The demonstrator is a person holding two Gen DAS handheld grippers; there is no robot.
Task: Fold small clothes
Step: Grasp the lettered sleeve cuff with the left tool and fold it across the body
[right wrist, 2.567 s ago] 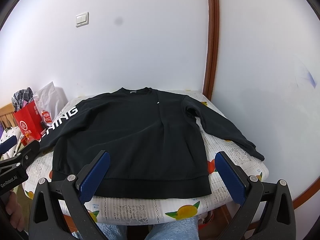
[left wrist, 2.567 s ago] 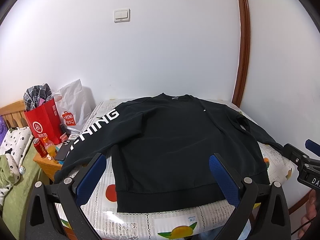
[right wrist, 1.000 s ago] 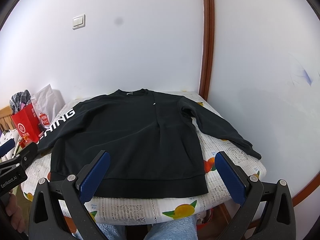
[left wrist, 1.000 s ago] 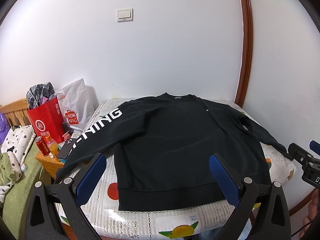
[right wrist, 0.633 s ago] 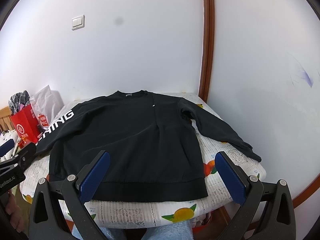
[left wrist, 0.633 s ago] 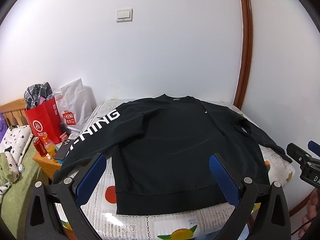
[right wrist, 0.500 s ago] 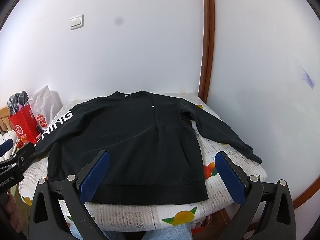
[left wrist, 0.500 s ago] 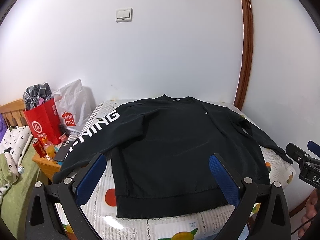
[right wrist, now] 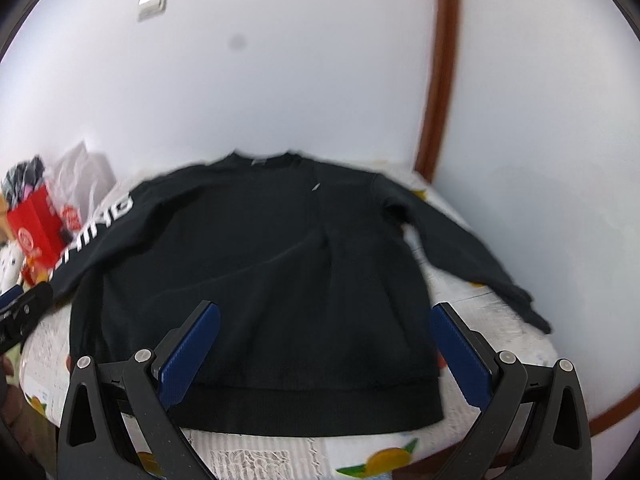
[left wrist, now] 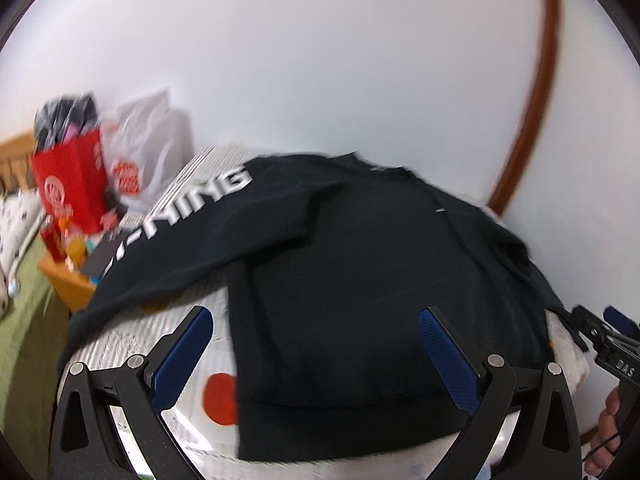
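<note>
A black long-sleeved sweatshirt [left wrist: 360,280] lies flat, front up, on a table with a white fruit-print cloth [left wrist: 120,344]. White letters run down its left sleeve [left wrist: 188,208]. It also shows in the right wrist view [right wrist: 260,272], its right sleeve [right wrist: 460,256] stretched toward the table's right edge. My left gripper [left wrist: 316,320] is open and empty, above the hem near the sweatshirt's left side. My right gripper [right wrist: 325,316] is open and empty, above the lower middle of the body. Both views are motion-blurred.
A red paper bag [left wrist: 72,184] and a white plastic bag [left wrist: 148,140] stand left of the table on a small wooden stand with cans and a phone. A bed with green cover [left wrist: 20,312] is at far left. White walls meet at a brown trim [right wrist: 440,80] behind.
Both grippers have moved forward and lower toward the sweatshirt, which now fills more of each view. The left view has swung toward the left sleeve. Jaws stay open.
</note>
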